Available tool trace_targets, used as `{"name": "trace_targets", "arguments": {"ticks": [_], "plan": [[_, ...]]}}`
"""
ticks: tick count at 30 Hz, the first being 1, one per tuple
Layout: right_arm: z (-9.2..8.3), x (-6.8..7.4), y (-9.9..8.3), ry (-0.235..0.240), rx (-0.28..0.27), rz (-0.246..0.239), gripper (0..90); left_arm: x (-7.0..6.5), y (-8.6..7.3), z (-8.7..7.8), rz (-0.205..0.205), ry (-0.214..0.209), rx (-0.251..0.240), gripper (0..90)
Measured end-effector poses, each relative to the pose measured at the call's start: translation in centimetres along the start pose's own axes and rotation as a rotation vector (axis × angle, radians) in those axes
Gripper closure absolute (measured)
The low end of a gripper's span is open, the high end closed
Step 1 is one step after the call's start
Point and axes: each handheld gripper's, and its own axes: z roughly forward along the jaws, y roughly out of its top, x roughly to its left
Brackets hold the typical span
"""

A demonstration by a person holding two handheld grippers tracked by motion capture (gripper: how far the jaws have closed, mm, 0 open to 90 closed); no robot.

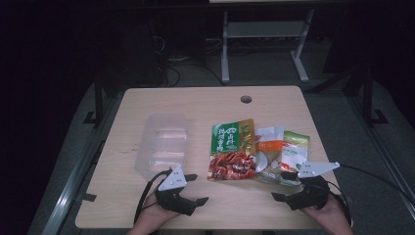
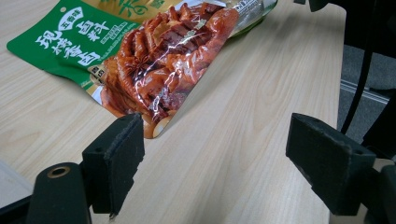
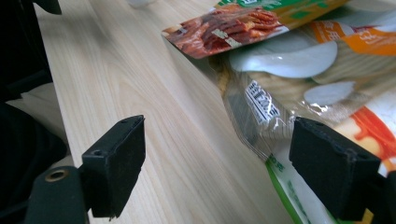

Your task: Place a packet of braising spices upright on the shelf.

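At the near edge of the pale wooden table (image 1: 147,205), the left gripper (image 1: 195,188) sits at seven o'clock and the right gripper (image 1: 286,188) at five; both have their jaws spread wide, with nothing between them. Just beyond, toward centre, lies the green and red glossy snack pouch (image 1: 233,149), overlapping a clear orange-labelled packet (image 1: 269,147) at its three o'clock, then a green and white sachet (image 1: 295,151). At ten o'clock rests what seems a clear plastic lidded box (image 1: 162,144).
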Motion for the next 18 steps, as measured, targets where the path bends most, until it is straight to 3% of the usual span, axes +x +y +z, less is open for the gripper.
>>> {"name": "trace_targets", "arguments": {"ticks": [9,18], "plan": [[0.1,0.1,1.4,0.008,-0.029,-0.001,16.9,0.1,0.0,0.2,-0.003,-0.011,0.004,20.0],[1.3,-0.2,5.3,-0.001,-0.013,-0.025,16.2,0.1,0.0,0.3,0.004,-0.018,0.009,20.5]]}}
